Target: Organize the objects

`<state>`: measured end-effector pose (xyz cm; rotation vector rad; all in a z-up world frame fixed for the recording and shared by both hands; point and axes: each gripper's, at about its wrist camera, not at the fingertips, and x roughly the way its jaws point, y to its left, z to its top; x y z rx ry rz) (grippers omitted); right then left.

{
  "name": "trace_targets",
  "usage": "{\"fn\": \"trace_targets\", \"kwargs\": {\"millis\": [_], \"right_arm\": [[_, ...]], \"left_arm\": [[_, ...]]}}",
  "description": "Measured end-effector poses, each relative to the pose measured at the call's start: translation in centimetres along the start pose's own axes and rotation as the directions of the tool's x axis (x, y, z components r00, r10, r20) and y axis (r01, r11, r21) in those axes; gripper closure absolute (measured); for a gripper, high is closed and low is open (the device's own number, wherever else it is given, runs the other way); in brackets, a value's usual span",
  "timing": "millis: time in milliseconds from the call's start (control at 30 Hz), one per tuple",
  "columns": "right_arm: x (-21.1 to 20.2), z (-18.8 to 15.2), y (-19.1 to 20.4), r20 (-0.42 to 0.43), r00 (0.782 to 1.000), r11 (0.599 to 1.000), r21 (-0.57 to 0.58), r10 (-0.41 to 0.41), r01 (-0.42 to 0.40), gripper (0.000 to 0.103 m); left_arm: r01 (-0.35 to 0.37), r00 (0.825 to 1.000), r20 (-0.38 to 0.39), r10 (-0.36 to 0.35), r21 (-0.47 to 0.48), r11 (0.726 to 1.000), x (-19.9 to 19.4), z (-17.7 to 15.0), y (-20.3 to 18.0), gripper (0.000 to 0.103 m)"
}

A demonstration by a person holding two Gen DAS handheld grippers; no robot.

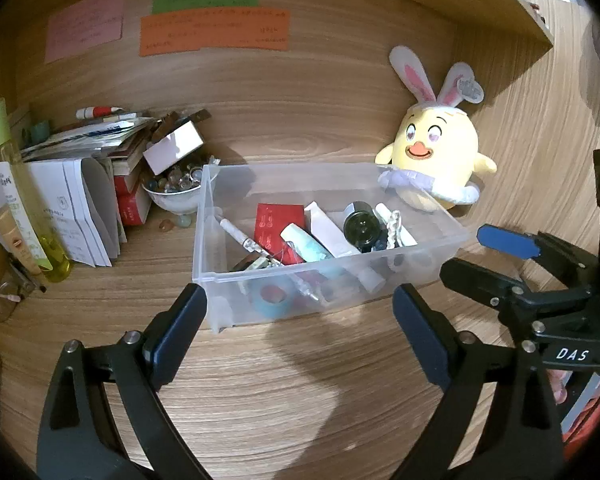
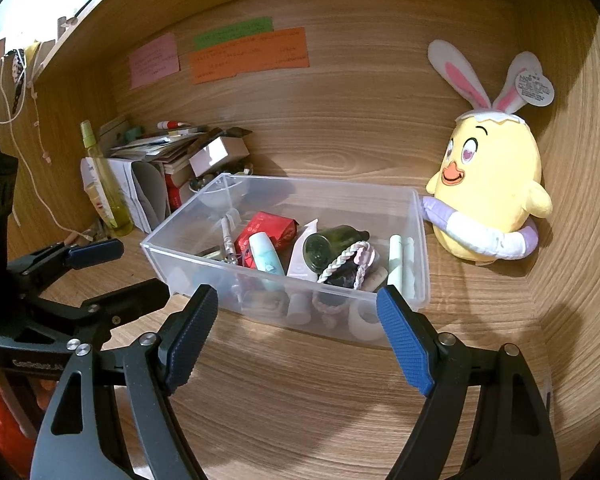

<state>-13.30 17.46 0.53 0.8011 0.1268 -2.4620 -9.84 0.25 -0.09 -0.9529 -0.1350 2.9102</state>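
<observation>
A clear plastic bin (image 1: 216, 240) (image 2: 422, 240) stands on the wooden desk. It holds a red packet (image 1: 278, 222) (image 2: 266, 228), a dark green jar (image 1: 362, 228) (image 2: 328, 242), small tubes, a braided cord (image 2: 340, 262) and a tape roll (image 1: 274, 298). My left gripper (image 1: 300, 308) is open and empty just in front of the bin; it also shows at the left of the right wrist view (image 2: 112, 272). My right gripper (image 2: 296, 308) is open and empty before the bin's front wall; it also shows at the right of the left wrist view (image 1: 488, 256).
A yellow chick plush with rabbit ears (image 1: 436, 152) (image 2: 492, 184) leans against the bin's far right corner. At the left are stacked papers and boxes (image 1: 80, 200), a bowl of marbles (image 1: 176, 194), a green spray bottle (image 1: 20, 184) (image 2: 104, 184) and glasses (image 1: 4, 300). Coloured notes (image 1: 216, 28) hang on the back wall.
</observation>
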Motion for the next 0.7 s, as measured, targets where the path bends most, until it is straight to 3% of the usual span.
{"fn": "trace_targets", "kwargs": {"millis": [700], "right_arm": [[0.28, -0.22, -0.11, -0.014, 1.0, 1.0, 0.012, -0.003, 0.003, 0.023]], "left_arm": [[0.01, 1.0, -0.007, -0.01, -0.008, 1.0, 0.0, -0.13, 0.23, 0.006]]}}
